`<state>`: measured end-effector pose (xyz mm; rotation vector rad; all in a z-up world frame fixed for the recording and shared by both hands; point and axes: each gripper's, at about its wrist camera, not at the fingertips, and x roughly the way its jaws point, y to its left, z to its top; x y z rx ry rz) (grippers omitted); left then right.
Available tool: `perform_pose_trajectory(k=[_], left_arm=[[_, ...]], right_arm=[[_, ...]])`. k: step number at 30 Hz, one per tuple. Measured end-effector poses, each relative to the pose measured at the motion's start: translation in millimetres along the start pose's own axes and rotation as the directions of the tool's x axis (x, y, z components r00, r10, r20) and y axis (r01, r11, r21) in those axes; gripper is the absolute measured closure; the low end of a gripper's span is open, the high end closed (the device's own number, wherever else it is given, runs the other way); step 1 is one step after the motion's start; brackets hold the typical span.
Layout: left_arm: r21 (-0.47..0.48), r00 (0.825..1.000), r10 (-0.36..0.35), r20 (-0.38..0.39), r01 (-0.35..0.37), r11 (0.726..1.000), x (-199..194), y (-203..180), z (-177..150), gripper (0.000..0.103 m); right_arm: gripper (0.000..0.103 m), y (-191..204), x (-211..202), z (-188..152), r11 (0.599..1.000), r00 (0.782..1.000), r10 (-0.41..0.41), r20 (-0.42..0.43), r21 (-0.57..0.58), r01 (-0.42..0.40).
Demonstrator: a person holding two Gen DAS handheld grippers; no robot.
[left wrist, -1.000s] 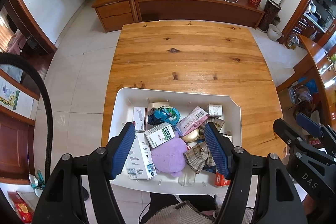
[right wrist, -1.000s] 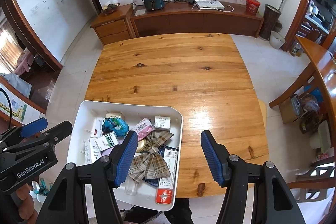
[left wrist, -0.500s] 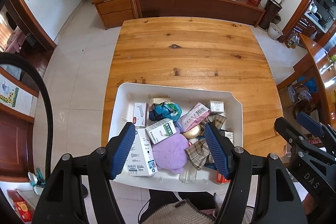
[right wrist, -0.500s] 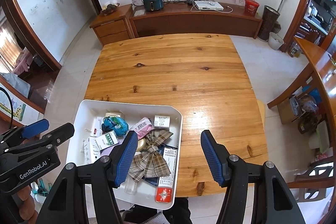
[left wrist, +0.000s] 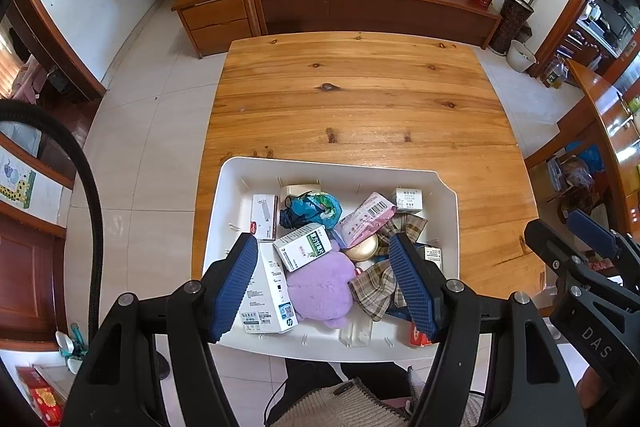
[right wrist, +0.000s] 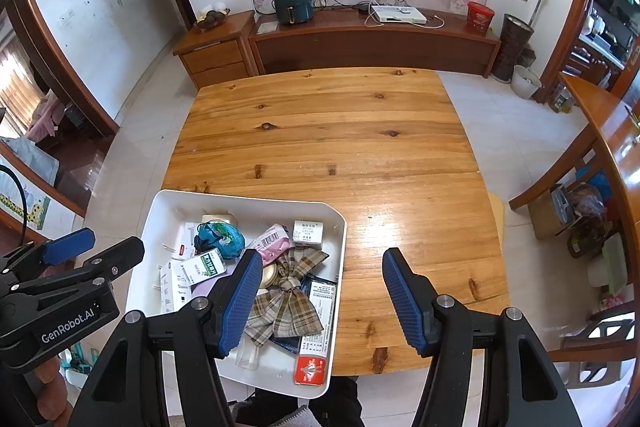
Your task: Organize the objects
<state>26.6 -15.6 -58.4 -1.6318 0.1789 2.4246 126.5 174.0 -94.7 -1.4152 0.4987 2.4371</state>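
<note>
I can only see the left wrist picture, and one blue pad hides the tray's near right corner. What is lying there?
Observer: A flat red-and-white box, lying in that corner of the white tray.
Operator: And the checked cloth, is it just a rag?
Observer: No, it is a plaid bow with a knot in its middle.
Operator: Are the other tongs holding something?
Observer: No. The right tongs are open and empty, one pad above the tray and the other above the bare table.
</note>
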Motion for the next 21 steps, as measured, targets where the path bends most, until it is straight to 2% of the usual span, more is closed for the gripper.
perform_pose_trajectory(k=[21], left_arm=[[-0.006,1.0,0.006,0.012,-0.006,1.0,-4.3,-4.0,-6.2,0.031]], right_arm=[[0.04,-0.5,-3.3,-3.4,1.0,1.0,0.017,-0.003,-0.013,-0.017]])
